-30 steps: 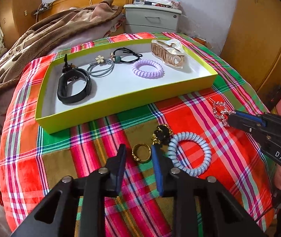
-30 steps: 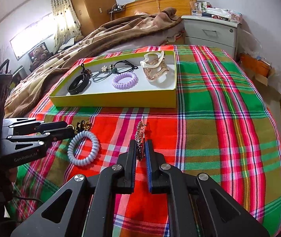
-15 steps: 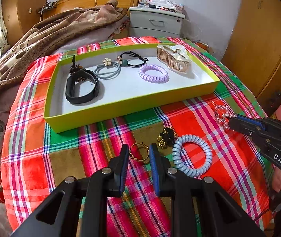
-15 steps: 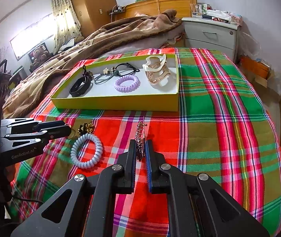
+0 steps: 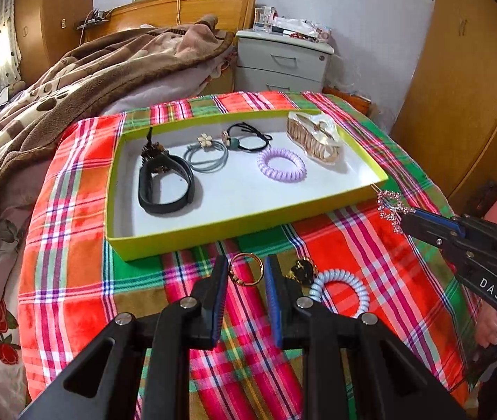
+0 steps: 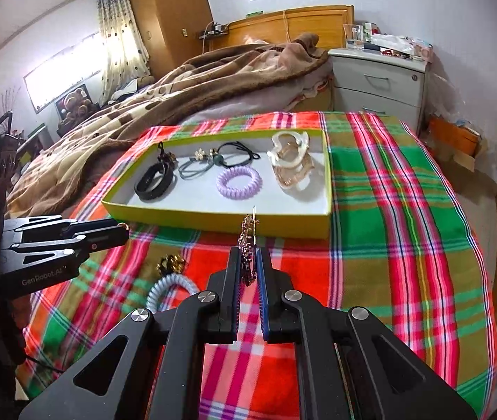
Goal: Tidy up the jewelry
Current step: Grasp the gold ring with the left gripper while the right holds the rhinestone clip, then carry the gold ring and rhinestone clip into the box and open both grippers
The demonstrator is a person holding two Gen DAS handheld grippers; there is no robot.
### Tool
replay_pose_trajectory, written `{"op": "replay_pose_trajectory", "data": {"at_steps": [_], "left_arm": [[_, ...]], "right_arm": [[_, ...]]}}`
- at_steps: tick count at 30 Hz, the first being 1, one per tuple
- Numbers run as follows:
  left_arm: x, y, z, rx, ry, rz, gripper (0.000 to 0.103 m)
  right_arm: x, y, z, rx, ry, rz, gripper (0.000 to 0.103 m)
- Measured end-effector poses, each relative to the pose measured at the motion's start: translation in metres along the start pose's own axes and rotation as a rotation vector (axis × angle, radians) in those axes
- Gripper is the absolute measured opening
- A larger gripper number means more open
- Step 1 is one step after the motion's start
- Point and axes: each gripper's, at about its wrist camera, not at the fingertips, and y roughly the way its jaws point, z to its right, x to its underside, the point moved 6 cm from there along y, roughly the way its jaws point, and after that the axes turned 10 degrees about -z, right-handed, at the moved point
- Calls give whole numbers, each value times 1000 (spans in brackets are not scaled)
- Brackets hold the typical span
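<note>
Both grippers have risen since the earlier frame, each lifting its piece off the plaid cloth point(image 5: 370, 245). At lower centre of the left view, the left gripper point(image 5: 246, 276) pinches a gold ring point(image 5: 246, 268). Further right, the right gripper point(image 6: 248, 269) is pressed together on a rhinestone brooch point(image 6: 247, 245), before the yellow-green tray point(image 6: 213, 217).

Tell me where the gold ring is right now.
In the left wrist view, the gold ring sits between the left gripper's fingers, in front of the yellow-green tray.
</note>
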Motion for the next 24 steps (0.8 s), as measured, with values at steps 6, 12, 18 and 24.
{"op": "replay_pose_trajectory", "data": {"at_steps": [6,12,18,24], "left_arm": [[-7,-7,-9,-3,-14,22,22],[-18,-14,-22,-16,-32,48,22],[-31,-16,-40,-30,-62,69,22],[-37,-4,-51,-26,-89,52,22]], "right_arm": [[-12,1,-9,-8,-15,11,9],[-27,5,-16,-23,-27,21,9],[-51,23,-28,-60,-47,15,9],[-69,52,-37,-90,-57,-28,9]]}}
